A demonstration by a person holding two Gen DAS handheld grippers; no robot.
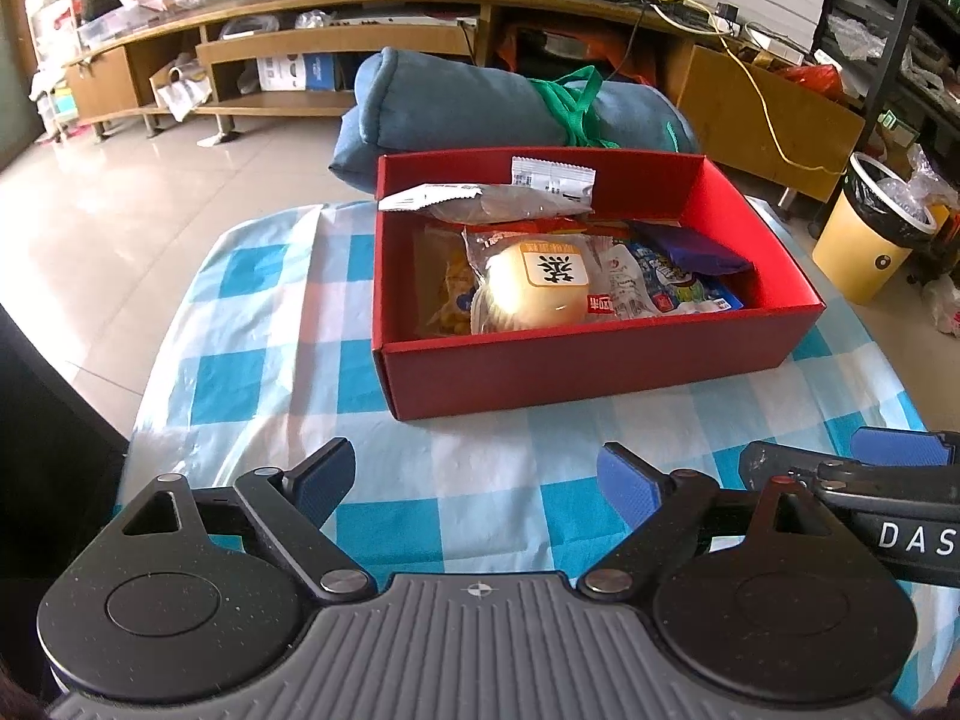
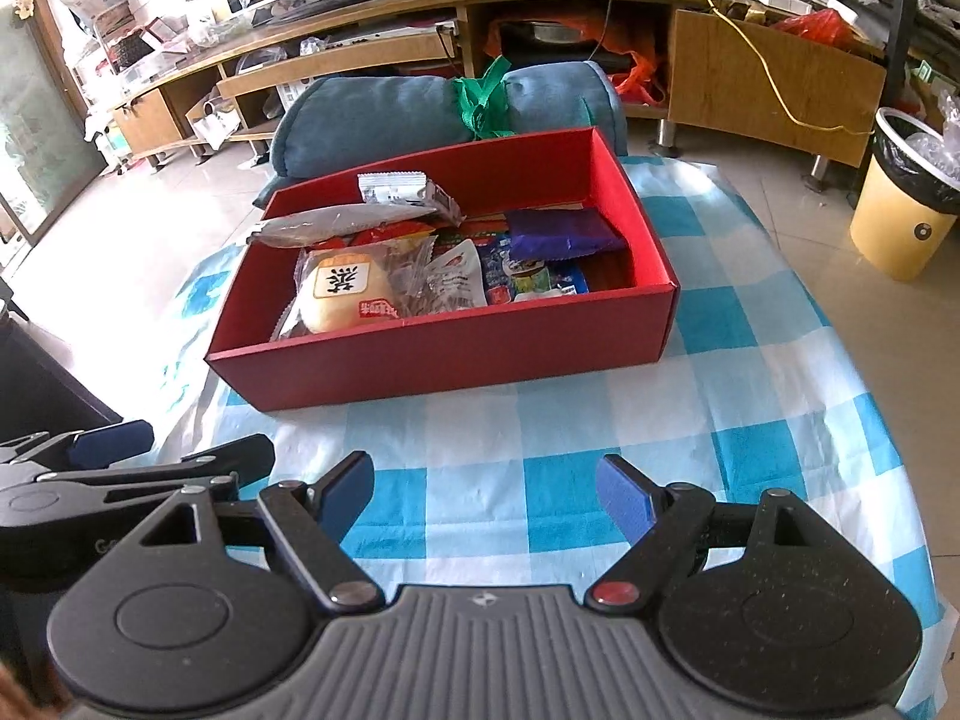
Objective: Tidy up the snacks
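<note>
box: red box (image 1: 576, 372) sitting on the checked tablecloth (image 1: 270, 312), long axis running side to side, snacks (image 1: 534, 291) piled inside
left gripper (image 1: 474, 480): hovering near the box, angling down, jaws apart, gripping nothing
right gripper (image 2: 483, 489): same deal, just beside it

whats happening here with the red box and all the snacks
A person holds two handheld grippers over a table covered in a blue-and-white checked cloth. The left gripper and the right gripper are both open and empty, hanging short of the open red cardboard box. The box already holds the snacks: a round wrapped bun, a purple packet and a grey foil packet propped on its rim. No snacks lie loose on the cloth.
</note>
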